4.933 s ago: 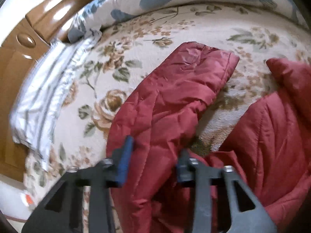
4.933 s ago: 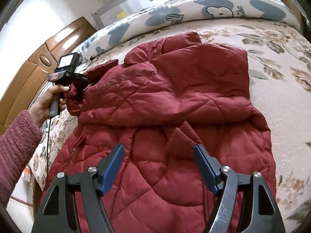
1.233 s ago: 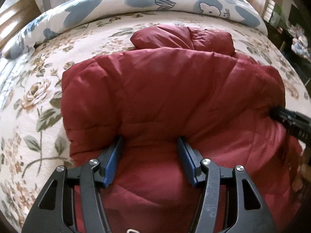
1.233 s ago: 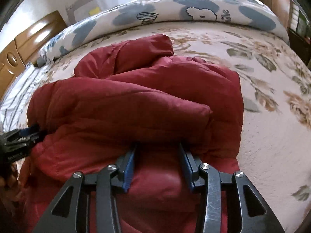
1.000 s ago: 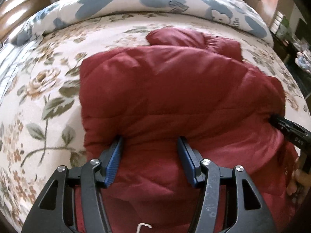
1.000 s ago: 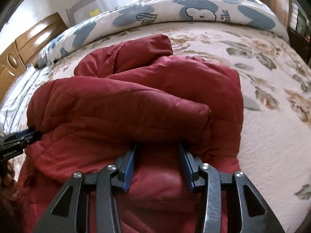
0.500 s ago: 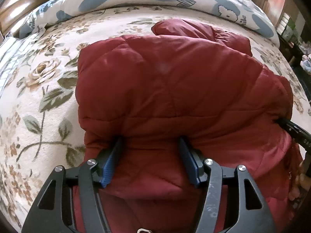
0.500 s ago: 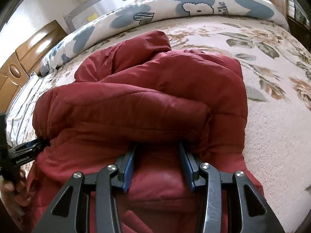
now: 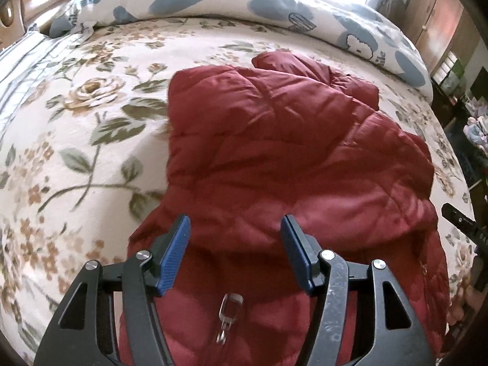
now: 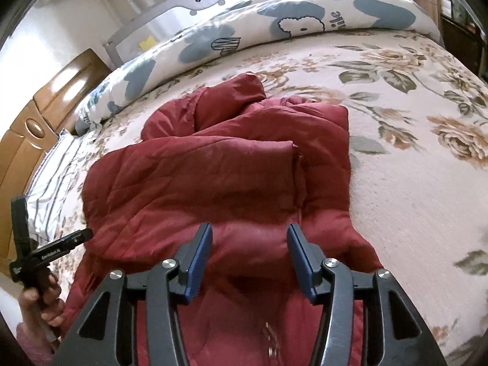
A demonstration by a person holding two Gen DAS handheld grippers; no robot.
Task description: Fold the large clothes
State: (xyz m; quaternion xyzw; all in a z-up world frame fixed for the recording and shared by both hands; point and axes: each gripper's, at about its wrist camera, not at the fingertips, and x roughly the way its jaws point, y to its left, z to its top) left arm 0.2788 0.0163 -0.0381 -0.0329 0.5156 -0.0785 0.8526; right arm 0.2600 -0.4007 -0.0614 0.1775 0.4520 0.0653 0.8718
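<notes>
A dark red quilted jacket lies on the flowered bed, its lower part folded up over the body. It also shows in the right wrist view, with the hood bunched at the far end. My left gripper is open and empty just above the near fold. My right gripper is open and empty above the same fold, further right. A zipper pull lies below the left gripper. The left gripper also appears at the left edge of the right wrist view.
A flowered bedspread covers the bed. A rolled blue-and-white duvet lies along the far side. A striped pillow and wooden headboard are at the left. Dark furniture stands to the right.
Both grippers have let go of the folded jacket edge, opened and drawn back. The fold now rests flat on the jacket body.
</notes>
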